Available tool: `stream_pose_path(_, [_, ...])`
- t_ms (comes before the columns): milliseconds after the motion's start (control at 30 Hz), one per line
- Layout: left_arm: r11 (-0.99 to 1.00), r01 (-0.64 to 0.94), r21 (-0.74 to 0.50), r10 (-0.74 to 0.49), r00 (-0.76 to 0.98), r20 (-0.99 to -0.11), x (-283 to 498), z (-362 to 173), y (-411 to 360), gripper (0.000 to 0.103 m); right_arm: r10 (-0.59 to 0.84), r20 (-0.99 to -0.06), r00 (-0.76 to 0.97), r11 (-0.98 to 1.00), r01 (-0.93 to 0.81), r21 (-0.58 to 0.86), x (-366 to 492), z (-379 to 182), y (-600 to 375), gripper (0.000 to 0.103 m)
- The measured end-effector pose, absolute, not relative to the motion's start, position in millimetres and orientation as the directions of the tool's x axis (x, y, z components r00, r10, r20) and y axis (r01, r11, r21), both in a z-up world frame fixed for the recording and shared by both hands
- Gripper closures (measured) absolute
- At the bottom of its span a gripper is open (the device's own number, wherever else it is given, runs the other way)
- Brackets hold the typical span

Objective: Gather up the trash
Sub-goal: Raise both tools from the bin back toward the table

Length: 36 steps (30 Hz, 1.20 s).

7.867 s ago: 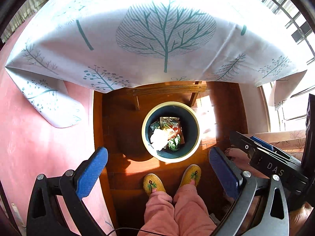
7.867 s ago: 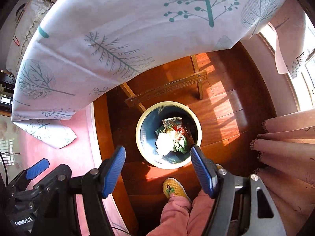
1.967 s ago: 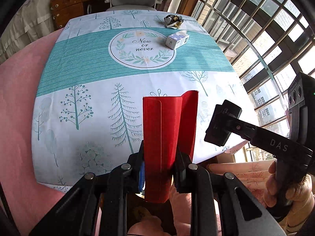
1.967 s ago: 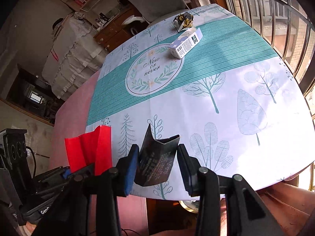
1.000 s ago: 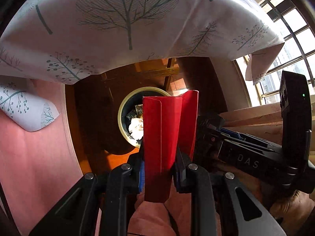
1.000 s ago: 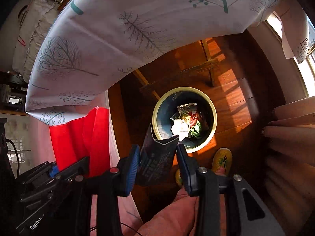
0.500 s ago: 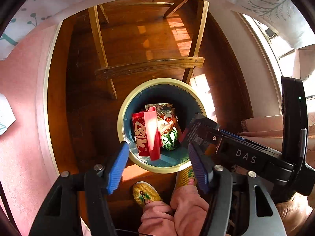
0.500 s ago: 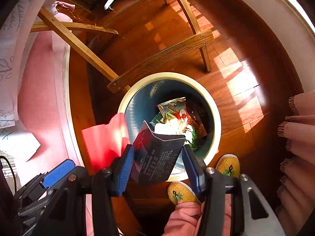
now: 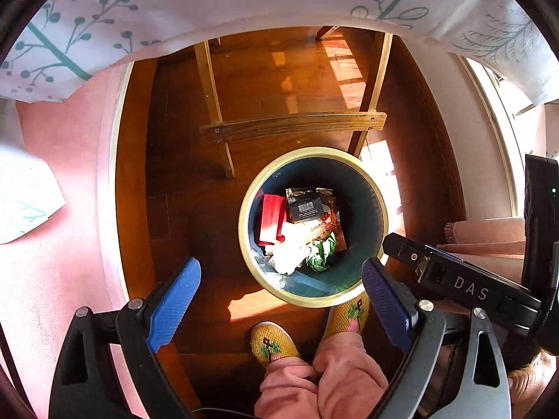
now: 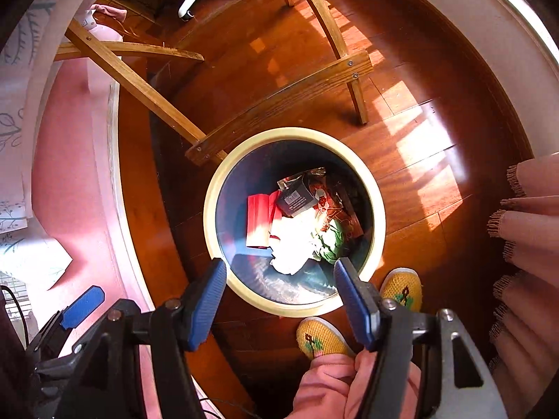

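A round bin with a cream rim (image 9: 311, 153) (image 10: 293, 132) stands on the wooden floor below both grippers. Inside lie a red folded carton (image 9: 270, 218) (image 10: 258, 221), a black packet with a barcode (image 9: 306, 207) (image 10: 295, 200), white crumpled paper (image 9: 291, 248) (image 10: 293, 244) and a green wrapper (image 9: 321, 249). My left gripper (image 9: 281, 291) hangs above the bin's near rim, its jaws opening with nothing between them. My right gripper (image 10: 281, 288) is likewise above the bin, jaws opening and empty.
A wooden table frame with a crossbar (image 9: 291, 127) (image 10: 279, 99) stands just behind the bin. The tablecloth's edge (image 9: 244, 3) hangs overhead. The person's yellow slippers (image 9: 272, 344) (image 10: 321, 337) and pink trouser legs are by the bin's near side. Pink curtains (image 10: 527, 216) hang at the right.
Both grippers came down from the table to the bin. The left let go of the red carton and the right let go of the black packet; both now lie in the bin.
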<state>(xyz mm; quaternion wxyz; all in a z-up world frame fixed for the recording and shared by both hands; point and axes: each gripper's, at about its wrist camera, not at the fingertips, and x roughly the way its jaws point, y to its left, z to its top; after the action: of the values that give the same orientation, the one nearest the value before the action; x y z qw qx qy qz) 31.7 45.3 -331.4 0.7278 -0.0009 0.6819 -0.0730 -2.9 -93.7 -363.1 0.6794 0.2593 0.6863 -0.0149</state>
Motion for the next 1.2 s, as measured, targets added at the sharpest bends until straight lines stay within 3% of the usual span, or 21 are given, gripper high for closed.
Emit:
stream_pose_path(500, [0.991,0.124,-0.054,-0.067,0.103,-0.992,30.7,-227.2,40.1,0.011,0.314,-0.947,0.075,0.867,0.384,0.318,-4.1,-272.9,-94.9,0.038])
stream_pose_path(1200, [0.97,0.232,-0.076,-0.146,0.302,-0.942,8.3,-8.9,47.2,0.01,0.307,-0.92,0.244,0.885,0.282,0.37,-35.8,-70.0,-92.7,0.032])
